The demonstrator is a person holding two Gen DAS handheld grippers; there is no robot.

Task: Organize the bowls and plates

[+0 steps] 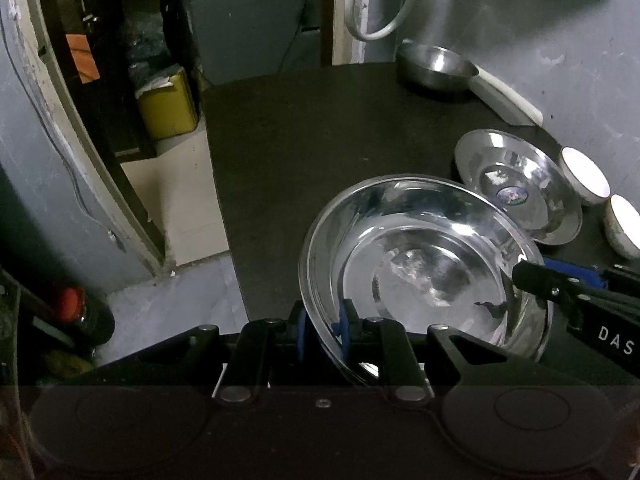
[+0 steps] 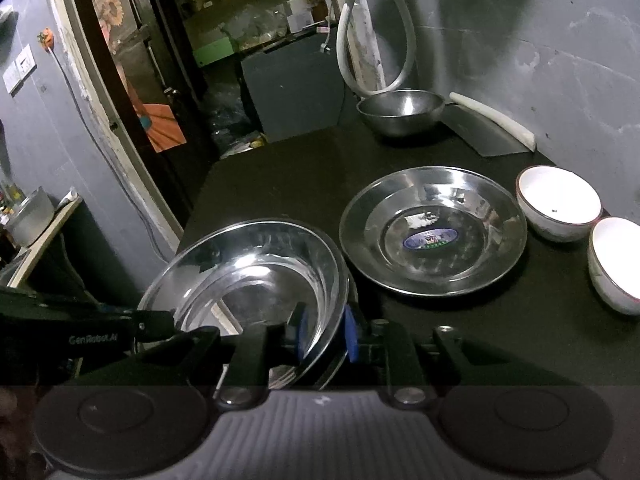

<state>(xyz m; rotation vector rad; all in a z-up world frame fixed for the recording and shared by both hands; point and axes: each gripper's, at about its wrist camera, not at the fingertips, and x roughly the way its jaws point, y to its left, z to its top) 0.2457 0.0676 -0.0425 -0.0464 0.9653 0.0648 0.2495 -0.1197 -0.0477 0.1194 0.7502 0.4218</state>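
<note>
Steel plate (image 1: 424,264) held tilted at near-left of stickered steel plate (image 2: 434,232), over black table (image 1: 300,140). Left gripper (image 1: 324,328) pinched narrow on plate's near rim; right gripper (image 2: 324,332) pinched on opposite rim. Judgement: thin polished steel, light, stiff, slippery; rim only workable hold, may pivot between pads. White ceramic bowls (image 2: 560,204) right of stickered plate, fragile. Steel bowl (image 2: 400,112) behind it.

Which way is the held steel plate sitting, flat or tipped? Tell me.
Tipped. The steel plate is gripped at opposite rim edges by the left claw and right claw, off the table.
</note>
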